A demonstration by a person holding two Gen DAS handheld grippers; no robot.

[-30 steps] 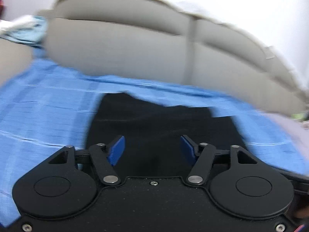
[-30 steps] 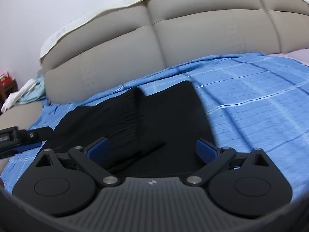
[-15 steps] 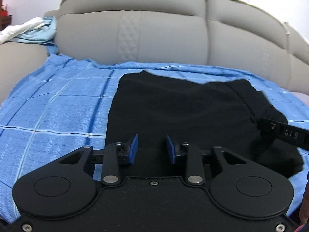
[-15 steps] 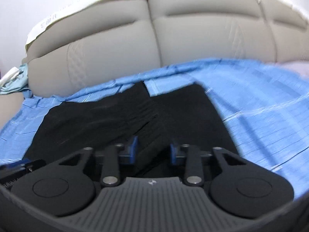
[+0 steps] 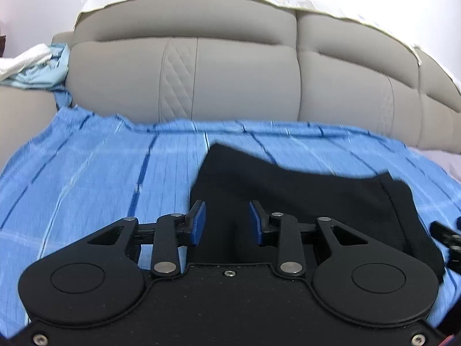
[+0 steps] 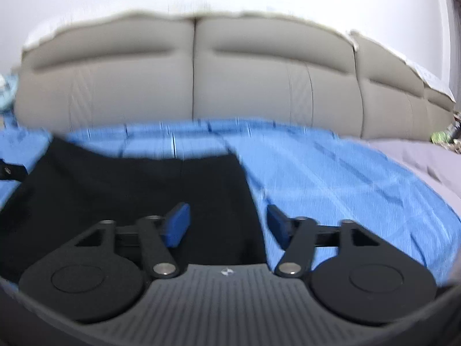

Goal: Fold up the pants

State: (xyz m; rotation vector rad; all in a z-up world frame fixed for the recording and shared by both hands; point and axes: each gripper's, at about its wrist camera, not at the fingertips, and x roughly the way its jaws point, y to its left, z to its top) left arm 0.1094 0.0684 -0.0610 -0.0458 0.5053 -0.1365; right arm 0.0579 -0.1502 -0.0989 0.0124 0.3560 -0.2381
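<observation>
The black pants (image 5: 302, 199) lie folded in a flat block on the blue plaid sheet (image 5: 100, 178); they also show in the right wrist view (image 6: 129, 190). My left gripper (image 5: 227, 221) is open and empty over the near left part of the pants. My right gripper (image 6: 227, 225) is open and empty over the pants' near right edge. The tip of the right gripper shows at the right edge of the left wrist view (image 5: 446, 236).
A grey padded headboard (image 5: 230, 80) stands behind the bed, also in the right wrist view (image 6: 201, 80). Light blue and white cloth (image 5: 31, 63) lies at the far left. A grey cover (image 6: 426, 158) lies to the right of the sheet.
Both grippers have opened wider than half a second ago. Both views have shifted: the left one points further left, the right one further right. The pants lie as before.
</observation>
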